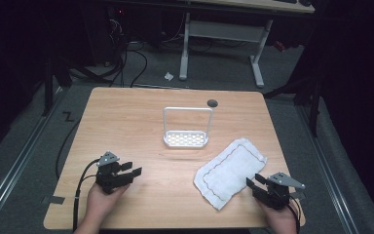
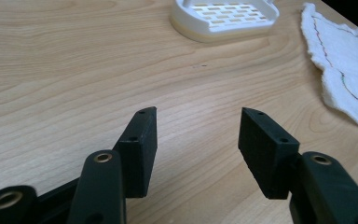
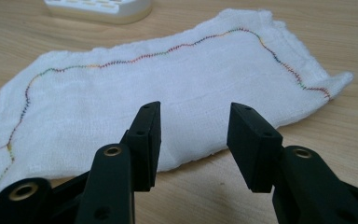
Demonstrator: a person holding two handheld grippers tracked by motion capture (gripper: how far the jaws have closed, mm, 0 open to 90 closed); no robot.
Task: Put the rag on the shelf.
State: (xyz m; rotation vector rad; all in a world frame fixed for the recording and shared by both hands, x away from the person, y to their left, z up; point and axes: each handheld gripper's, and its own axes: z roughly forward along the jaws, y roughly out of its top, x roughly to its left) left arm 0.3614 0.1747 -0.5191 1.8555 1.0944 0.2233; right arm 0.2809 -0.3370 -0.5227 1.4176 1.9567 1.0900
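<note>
On the light wooden table point(image 1: 126, 122), a white slotted plastic rack with a tall wire loop handle point(image 1: 186, 139) stands near the centre. At its 4 o'clock, a rumpled white cloth with multicoloured stitched edging point(image 1: 230, 171) lies flat. The left gripper point(image 1: 131, 171), at the rack's 8 o'clock, rests with jaws spread, holding nothing. The right gripper point(image 1: 254, 181) sits just beside the cloth's 4 o'clock edge, jaws likewise parted and empty.
</note>
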